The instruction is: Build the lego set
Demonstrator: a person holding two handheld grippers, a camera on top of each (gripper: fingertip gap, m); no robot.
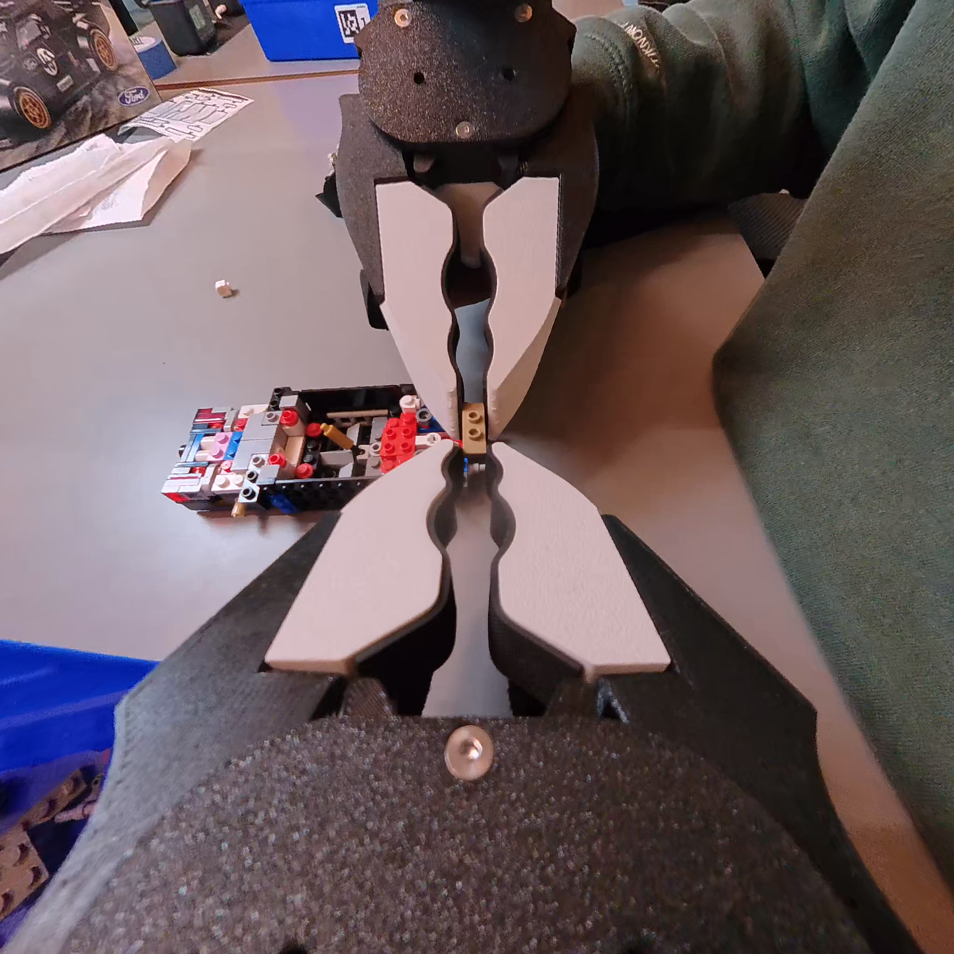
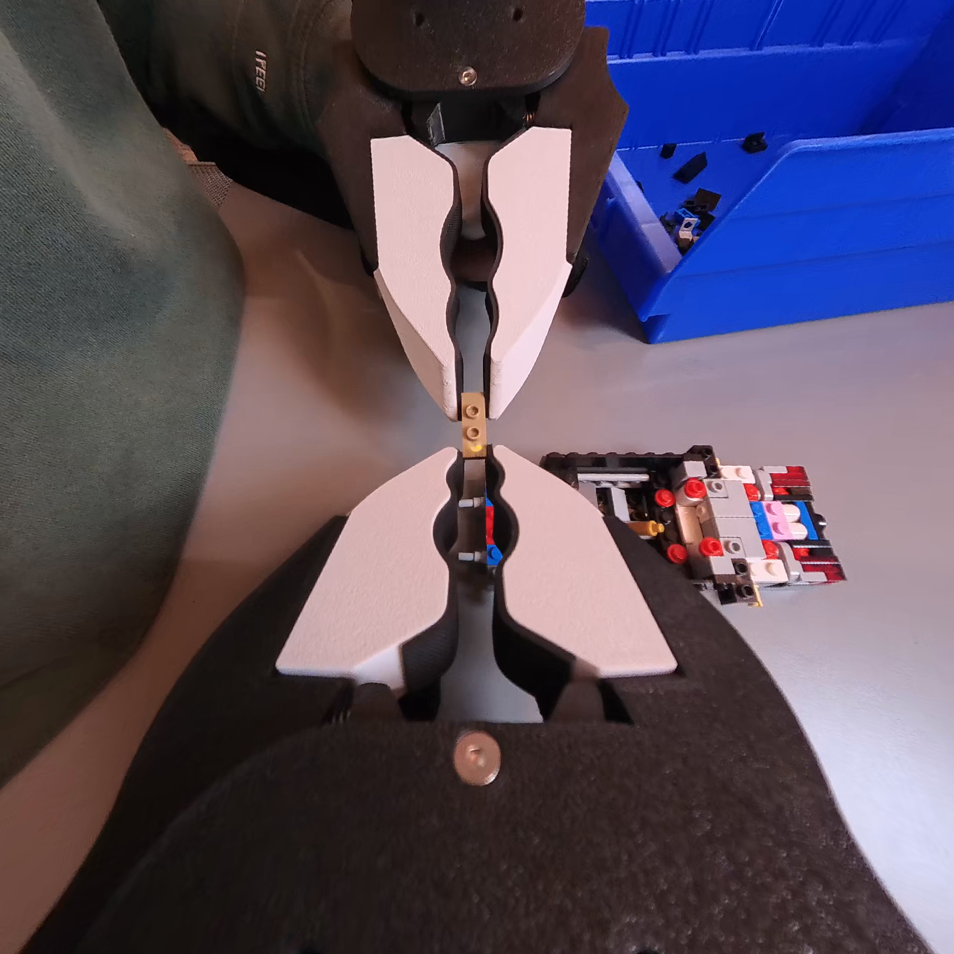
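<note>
Closely, jaws: the left gripper (image 1: pixel 472 457) and right gripper (image 2: pixel 472 457) meet tip to tip, both nearly closed. Each pinches one end of a tan plate (image 1: pixel 473 428).
Grip, right: its fingers also clamp a small sub-build (image 2: pixel 477 537) with grey pegs and blue and red bits, just behind the plate.
Grip, left: tips hold only the plate's near end.
Step, my reading: the plate is being seated on the sub-build, or passed across; I cannot tell which.
Doing it well: keep both tools in line, press square, no twist, and release one side only once the studs bite.
Plate, looks: narrow, tan-gold, two studs showing, held level above the table (image 1: pixel 155 335).
Car build (image 1: pixel 294 449): lies flat on the table, beside and below the tips; black frame, red, grey, pink and blue bricks, unfinished.
Blue bin (image 2: pixel 774 248): near, loose parts inside.
</note>
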